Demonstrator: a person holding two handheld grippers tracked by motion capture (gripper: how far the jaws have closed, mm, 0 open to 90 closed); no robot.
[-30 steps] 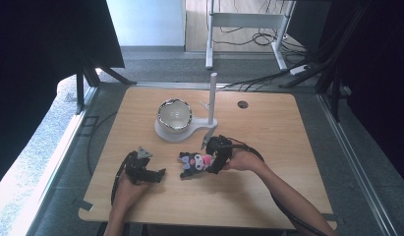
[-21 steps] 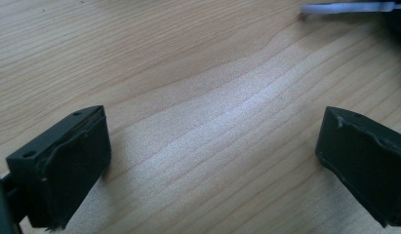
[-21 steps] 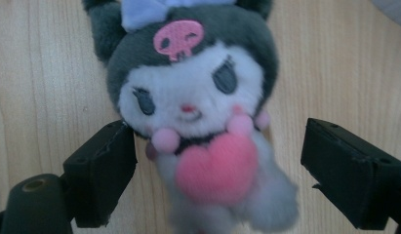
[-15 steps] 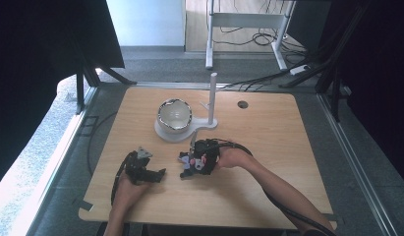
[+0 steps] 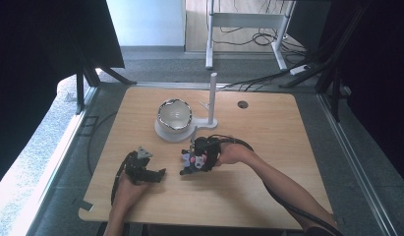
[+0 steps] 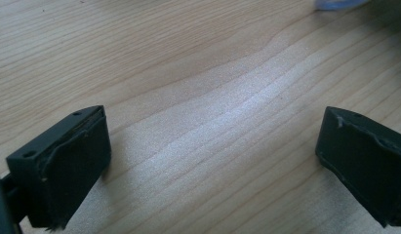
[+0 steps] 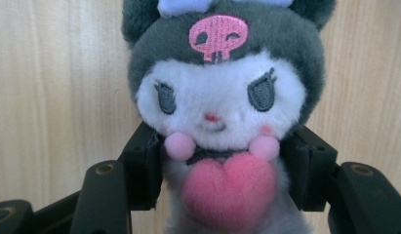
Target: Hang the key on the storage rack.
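Plush toy — dark hood, pink skull patch, pink heart at the chest — sits just in front of the white bowl, toward the person's edge of the wooden table.

Left of the bowl and nearer the person: left gripper low over bare wood, well apart from the toy. Its own view shows both black jaws spread wide, nothing between them.

Centre: bowl on its white base, thin white post rising just right of it.

In front of the bowl, slightly right: right gripper. A second ago the toy lay on the table ahead of it with the jaws wide; the jaws have just been closing and now the pads press the toy's body from both sides below the head. Toy faces the gripper camera, upright between the pads.

Judgement: grasp looks made, squarely across the soft torso. Whether the toy has left the wood, cannot tell. Next likely step is a lift, perhaps toward the bowl; soft plush may sag or twist if the hold is shallow.
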